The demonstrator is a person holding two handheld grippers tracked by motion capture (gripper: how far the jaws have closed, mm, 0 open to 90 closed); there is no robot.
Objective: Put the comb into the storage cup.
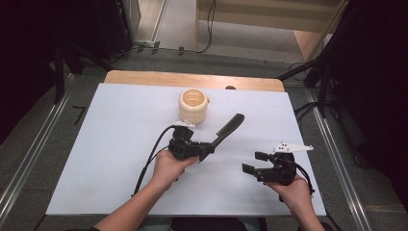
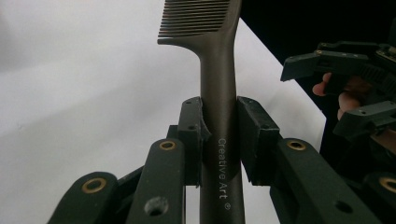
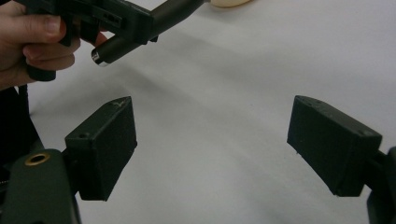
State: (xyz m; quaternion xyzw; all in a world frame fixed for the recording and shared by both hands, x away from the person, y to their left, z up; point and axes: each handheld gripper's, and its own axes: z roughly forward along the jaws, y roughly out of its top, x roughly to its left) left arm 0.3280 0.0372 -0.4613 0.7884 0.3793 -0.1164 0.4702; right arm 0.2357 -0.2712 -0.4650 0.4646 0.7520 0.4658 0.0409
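Near the middle of the high view, the left hand-held gripper [image 1: 204, 150] was clamped on the handle of a dark comb [image 1: 228, 128], held above the white surface [image 1: 110, 144] with its teeth toward the cream cup [image 1: 193, 106]. At lower right the right hand-held gripper [image 1: 253, 161] hung wide open and empty; the carrying step looked in hand, and the next move likely called for steering the comb up to the cup

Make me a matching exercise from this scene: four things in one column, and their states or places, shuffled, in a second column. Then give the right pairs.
Things:
1. comb
2. left gripper
3. right gripper
4. cream ribbed jar

States or places:
A. jaws wide apart, nothing between them
B. stands on the white table near its far edge
C. clamped by its handle, teeth end pointing away
D. shut on a dark handle

Pairs: 1-C, 2-D, 3-A, 4-B
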